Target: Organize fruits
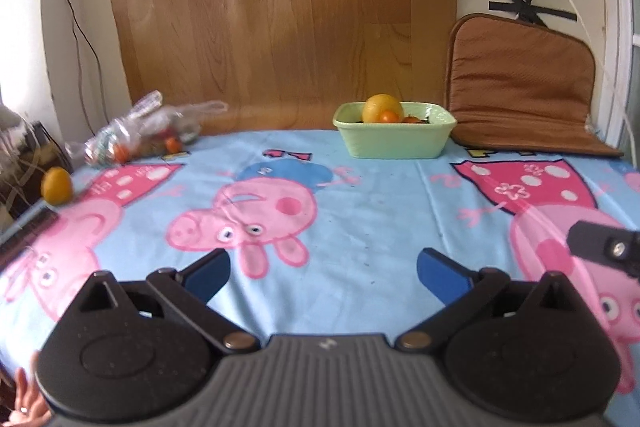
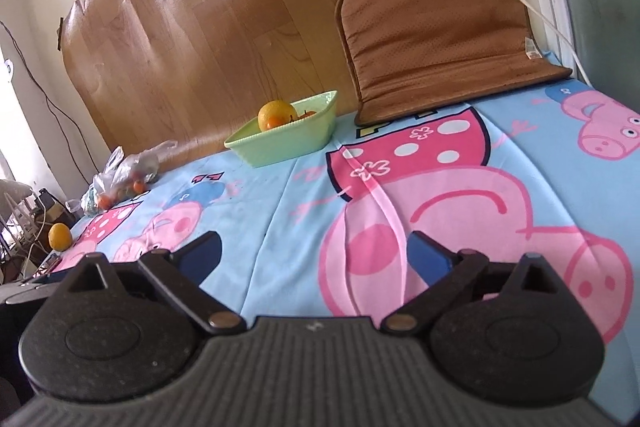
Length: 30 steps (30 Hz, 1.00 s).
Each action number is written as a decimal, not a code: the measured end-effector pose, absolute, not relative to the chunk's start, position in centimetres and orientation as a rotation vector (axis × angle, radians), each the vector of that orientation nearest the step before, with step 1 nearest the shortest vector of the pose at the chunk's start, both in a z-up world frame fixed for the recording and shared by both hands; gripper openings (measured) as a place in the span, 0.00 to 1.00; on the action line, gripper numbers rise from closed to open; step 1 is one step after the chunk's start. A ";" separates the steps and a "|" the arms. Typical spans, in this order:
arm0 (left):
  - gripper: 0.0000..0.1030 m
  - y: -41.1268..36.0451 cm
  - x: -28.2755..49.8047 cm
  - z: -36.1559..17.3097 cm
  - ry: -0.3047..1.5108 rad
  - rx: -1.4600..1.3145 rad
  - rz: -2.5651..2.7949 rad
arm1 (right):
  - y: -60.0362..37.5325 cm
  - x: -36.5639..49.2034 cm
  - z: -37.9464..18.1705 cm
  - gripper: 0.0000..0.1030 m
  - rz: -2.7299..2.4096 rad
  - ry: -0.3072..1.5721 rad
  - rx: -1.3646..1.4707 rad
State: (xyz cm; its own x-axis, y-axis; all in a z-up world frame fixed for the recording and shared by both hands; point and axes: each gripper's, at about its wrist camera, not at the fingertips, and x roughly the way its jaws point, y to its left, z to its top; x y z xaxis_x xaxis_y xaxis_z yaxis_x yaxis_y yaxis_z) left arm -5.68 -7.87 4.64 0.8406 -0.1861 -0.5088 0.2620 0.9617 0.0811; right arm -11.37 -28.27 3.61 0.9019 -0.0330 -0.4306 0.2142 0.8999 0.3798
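At the left edge of the tabletop (image 1: 360, 211) a lone orange (image 1: 57, 185) sits; just behind it, near the far-left corner, lies a clear bag (image 1: 140, 135) with small fruit inside. Along the far edge, the green dish (image 1: 394, 139) holds a big orange (image 1: 382, 108) and smaller ones. Left gripper (image 1: 323, 273) hangs released, nothing between the fingers. Right gripper (image 2: 316, 255) is spread wide too, empty, over the cartoon cloth

Small fruit in the plastic bag (image 1: 140, 135) too blurred to name; bowl (image 1: 394, 143) contents mostly hidden behind its wall.
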 end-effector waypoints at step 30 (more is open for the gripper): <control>1.00 -7.1 -7.6 6.3 0.578 0.127 -0.230 | -26.0 -13.0 6.1 0.97 -0.012 0.396 0.468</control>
